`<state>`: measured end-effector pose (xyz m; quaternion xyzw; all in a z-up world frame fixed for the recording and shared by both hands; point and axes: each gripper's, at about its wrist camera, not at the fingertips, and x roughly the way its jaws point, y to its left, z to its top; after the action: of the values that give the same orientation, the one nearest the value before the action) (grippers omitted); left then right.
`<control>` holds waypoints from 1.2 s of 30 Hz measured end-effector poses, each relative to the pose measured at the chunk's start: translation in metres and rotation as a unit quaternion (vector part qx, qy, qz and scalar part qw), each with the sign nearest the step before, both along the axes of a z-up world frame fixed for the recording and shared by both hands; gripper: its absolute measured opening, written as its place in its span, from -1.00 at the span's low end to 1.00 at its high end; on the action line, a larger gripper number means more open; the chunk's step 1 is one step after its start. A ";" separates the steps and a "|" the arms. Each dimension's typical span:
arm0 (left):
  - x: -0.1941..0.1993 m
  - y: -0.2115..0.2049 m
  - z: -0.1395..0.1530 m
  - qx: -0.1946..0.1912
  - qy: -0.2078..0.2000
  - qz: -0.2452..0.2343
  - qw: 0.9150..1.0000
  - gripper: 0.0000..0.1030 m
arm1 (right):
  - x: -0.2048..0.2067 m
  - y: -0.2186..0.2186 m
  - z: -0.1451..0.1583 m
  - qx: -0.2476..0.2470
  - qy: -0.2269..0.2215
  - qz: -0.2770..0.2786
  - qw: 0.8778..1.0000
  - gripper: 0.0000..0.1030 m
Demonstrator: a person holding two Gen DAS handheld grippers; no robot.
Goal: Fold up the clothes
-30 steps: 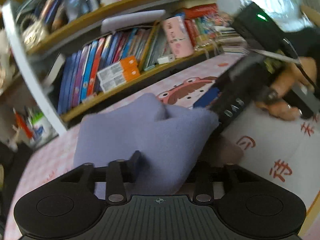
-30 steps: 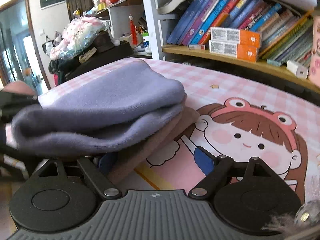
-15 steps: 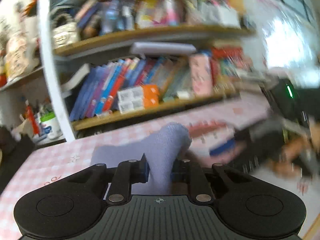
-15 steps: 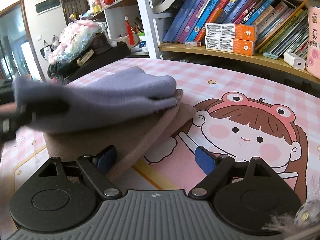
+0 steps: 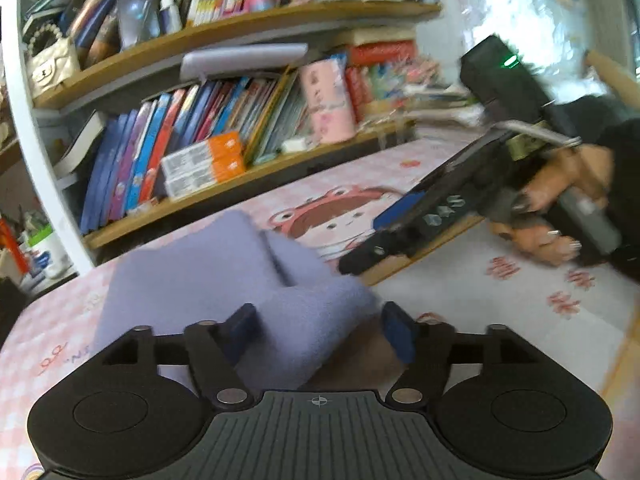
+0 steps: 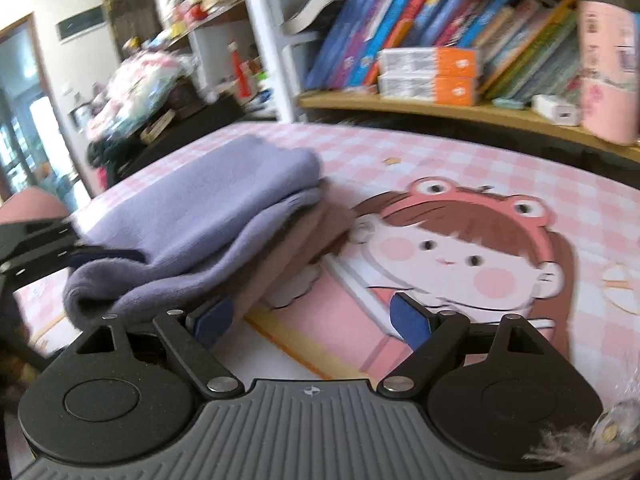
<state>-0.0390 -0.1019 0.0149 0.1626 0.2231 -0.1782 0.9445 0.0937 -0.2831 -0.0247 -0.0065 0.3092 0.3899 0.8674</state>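
Observation:
A folded lavender garment [image 5: 224, 264] lies on a brown garment [image 6: 296, 248] on the pink cartoon table mat [image 6: 460, 208]. The lavender garment also shows in the right wrist view [image 6: 208, 216]. My left gripper [image 5: 320, 328] is open, its blue pads either side of the lavender fold's near corner. My right gripper [image 6: 312, 320] is open and empty, low over the mat just right of the pile. It shows in the left wrist view [image 5: 420, 220], held by a hand.
A bookshelf [image 5: 224, 148] full of books runs along the far edge of the table. Orange-and-white boxes [image 6: 432, 76] and a pink container [image 6: 608, 72] stand on its lower shelf. A cluttered dark stand [image 6: 168, 96] is beyond the table's left end.
My left gripper has opened and let go of the lavender fold, which now lies on the pile. My right gripper has stayed open and shifted slightly.

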 end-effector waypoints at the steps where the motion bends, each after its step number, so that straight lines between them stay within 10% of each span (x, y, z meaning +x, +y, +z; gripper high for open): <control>1: -0.008 0.001 0.004 -0.010 -0.003 -0.014 1.000 0.50 | -0.001 -0.003 0.001 0.007 0.002 -0.007 1.000 0.65; 9: -0.011 0.031 0.011 -0.121 0.035 -0.030 0.992 0.39 | -0.011 0.003 -0.002 0.022 0.007 -0.005 1.000 0.64; 15: 0.008 0.022 -0.017 -0.101 0.088 -0.056 0.989 0.53 | -0.016 -0.016 0.004 0.076 0.022 -0.062 0.995 0.65; 22: -0.008 0.084 0.027 -0.237 0.059 -0.064 0.968 0.57 | -0.034 -0.017 0.005 0.168 0.102 -0.093 0.976 0.66; 28: 0.012 0.169 0.042 -0.297 0.027 0.086 0.951 0.72 | -0.027 0.011 0.002 0.190 0.181 -0.132 0.956 0.74; 36: 0.085 0.209 -0.017 -0.353 0.179 0.123 0.910 0.66 | -0.013 0.046 0.001 0.155 0.210 -0.141 0.955 0.71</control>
<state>0.0460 0.1070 -0.0016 -0.2450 0.3291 -0.1538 0.8989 0.0811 -0.2374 -0.0237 0.2538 0.4180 0.2993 0.8193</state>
